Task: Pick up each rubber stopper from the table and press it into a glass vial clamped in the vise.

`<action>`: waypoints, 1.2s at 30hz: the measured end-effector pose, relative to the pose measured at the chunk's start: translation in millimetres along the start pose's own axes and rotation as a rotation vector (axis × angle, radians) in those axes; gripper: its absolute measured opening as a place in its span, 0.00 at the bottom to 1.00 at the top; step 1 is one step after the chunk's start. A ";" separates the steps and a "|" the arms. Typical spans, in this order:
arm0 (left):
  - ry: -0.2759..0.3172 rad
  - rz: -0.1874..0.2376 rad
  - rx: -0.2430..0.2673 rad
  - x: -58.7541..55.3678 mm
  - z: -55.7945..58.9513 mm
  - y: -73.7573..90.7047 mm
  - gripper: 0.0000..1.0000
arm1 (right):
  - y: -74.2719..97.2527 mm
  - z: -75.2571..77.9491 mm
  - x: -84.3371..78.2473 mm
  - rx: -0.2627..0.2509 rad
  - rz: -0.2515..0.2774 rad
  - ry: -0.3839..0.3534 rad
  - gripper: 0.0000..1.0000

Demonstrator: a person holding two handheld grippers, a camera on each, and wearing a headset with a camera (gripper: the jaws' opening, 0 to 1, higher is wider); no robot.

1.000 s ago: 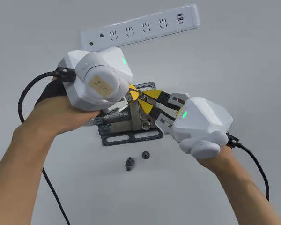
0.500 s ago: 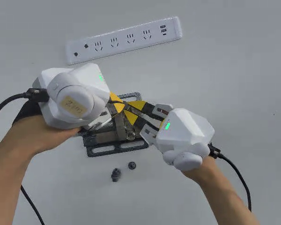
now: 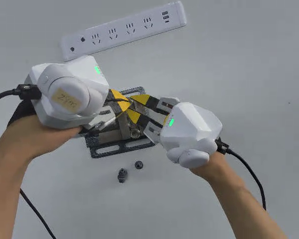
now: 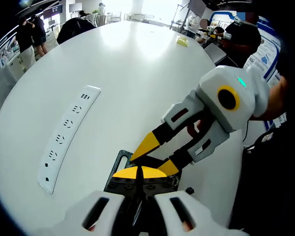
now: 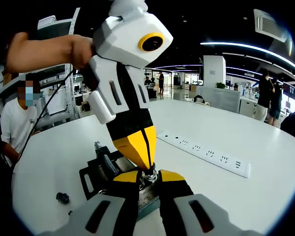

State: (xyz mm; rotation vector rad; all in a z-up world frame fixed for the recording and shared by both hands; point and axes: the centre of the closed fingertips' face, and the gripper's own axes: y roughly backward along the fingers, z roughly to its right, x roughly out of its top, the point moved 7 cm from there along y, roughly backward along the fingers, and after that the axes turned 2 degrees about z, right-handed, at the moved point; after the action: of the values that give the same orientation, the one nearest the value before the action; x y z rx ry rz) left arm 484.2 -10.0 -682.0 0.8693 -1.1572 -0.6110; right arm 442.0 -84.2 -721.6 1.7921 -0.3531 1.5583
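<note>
Right now both grippers meet over the vise (image 3: 114, 146) on the worktop (image 3: 239, 74). The left gripper (image 4: 140, 173) has its yellow tips closed together. In the right gripper view they point down from above onto the mouth of the glass vial (image 5: 150, 173). Whether a rubber stopper sits pinched between them I cannot tell. The right gripper (image 4: 147, 164) has its jaws a narrow way apart, one on each side of the vial's neck, and it seems to bracket the neck rather than squeeze it. One stopper (image 3: 122, 175) and another stopper (image 3: 138, 164) lie loose on the worktop just in front of the vise, near each other. The step looks like seating a stopper in the vial. To do it well, I would push straight down along the vial's axis, not at a slant. The right gripper should only steady the neck, and force should build gradually so the glass neither tips in the vise nor cracks.
</note>
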 end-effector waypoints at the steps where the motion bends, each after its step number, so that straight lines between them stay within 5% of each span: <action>1: 0.003 0.002 -0.002 0.0 0.2 0.0 0.00 | -0.1 0.5 -0.2 -0.004 0.005 -0.002 0.15; 11: 0.036 0.015 -0.041 -5.1 2.5 2.9 0.00 | -10.4 -3.0 0.3 0.039 0.045 -0.002 0.12; 29: 0.042 0.045 -0.026 -3.2 -3.8 13.1 0.00 | -6.9 0.7 0.5 0.017 0.052 -0.060 0.10; 36: -0.022 -0.008 -0.013 -1.4 0.0 3.7 0.00 | -6.3 -0.4 1.0 0.010 0.047 -0.046 0.11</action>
State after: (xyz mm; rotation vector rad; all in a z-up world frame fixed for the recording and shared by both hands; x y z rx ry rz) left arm 483.8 -6.9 -679.7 0.8580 -1.1689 -0.6358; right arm 445.8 -79.2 -722.8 1.8421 -0.4129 1.5556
